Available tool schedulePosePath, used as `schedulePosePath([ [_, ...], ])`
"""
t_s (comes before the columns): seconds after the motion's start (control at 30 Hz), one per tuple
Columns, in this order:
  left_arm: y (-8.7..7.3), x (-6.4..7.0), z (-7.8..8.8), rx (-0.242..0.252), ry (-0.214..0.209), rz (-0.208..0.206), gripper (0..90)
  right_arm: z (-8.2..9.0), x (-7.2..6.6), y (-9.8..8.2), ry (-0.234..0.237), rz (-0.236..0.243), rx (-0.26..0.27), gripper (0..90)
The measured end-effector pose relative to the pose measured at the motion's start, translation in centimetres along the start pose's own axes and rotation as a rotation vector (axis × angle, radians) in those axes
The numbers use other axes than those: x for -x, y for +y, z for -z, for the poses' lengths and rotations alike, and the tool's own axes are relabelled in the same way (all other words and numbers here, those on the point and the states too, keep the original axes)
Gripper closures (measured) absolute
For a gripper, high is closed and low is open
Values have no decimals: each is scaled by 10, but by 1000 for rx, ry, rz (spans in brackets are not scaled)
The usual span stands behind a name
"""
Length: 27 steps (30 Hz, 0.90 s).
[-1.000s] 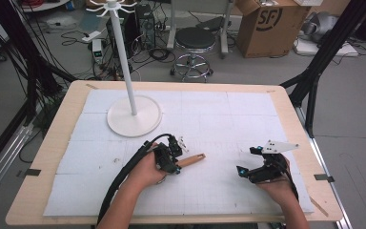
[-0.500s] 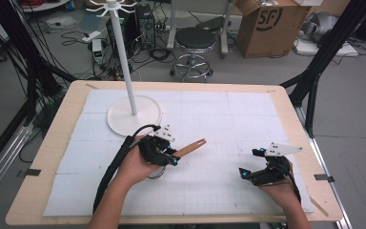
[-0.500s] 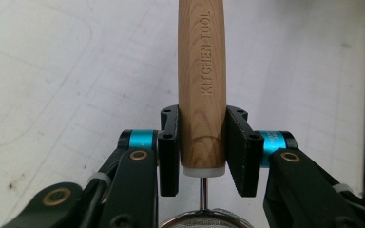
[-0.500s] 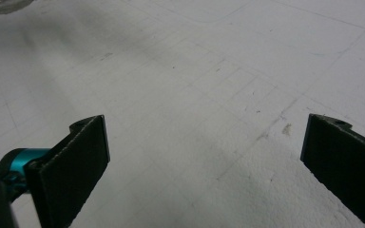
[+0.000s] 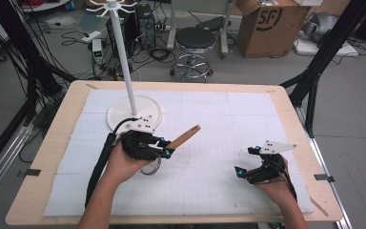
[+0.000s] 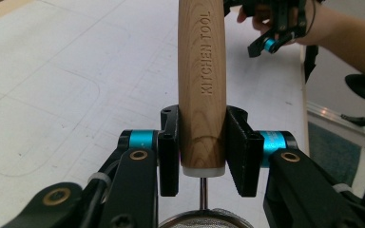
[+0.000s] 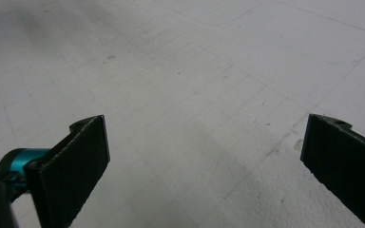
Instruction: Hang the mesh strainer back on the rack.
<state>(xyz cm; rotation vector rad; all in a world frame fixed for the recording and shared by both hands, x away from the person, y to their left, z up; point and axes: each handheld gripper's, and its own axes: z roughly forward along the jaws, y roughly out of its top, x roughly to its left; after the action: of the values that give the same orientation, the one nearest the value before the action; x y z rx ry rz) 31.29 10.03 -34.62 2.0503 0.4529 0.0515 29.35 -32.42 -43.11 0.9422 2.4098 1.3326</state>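
Strainer handle (image 6: 202, 80): stiff wood, light, smooth; held off the tabletop (image 5: 219, 191), I judge.
Grip spot: near the metal ring (image 5: 150, 168) end, where my left tongs (image 6: 202, 147) clamp it.
Right tongs (image 7: 204, 166): gaping, empty, resting.

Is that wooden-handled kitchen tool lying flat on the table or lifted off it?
Lifted. The left gripper is clamped on the wooden handle, which slants up over the white mat in the high view.

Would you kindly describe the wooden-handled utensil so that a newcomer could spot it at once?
On the white mat, find the tall white stand. Just in front of its round base, the left tool clamps a wooden handle. It is stamped KITCHEN TOOL and ends in a metal ring.
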Motion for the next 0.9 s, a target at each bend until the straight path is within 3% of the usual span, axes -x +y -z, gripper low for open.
schedulePosePath([
  [0.3, 2, -4, 33, 104, -7, 6, 688, -2, -1, 2, 6, 3, 1, 11],
  [0.57, 10, -9, 59, 153, 9, -1, 688, -2, -1, 2, 5, 11, 0, 11],
  [0.73, 18, -16, 75, 165, 70, -5, 688, -3, -2, 2, 6, 12, -3, 11],
  [0.9, 27, -22, 91, 211, 108, -4, 688, -5, -3, 3, 11, 19, -11, 11],
])
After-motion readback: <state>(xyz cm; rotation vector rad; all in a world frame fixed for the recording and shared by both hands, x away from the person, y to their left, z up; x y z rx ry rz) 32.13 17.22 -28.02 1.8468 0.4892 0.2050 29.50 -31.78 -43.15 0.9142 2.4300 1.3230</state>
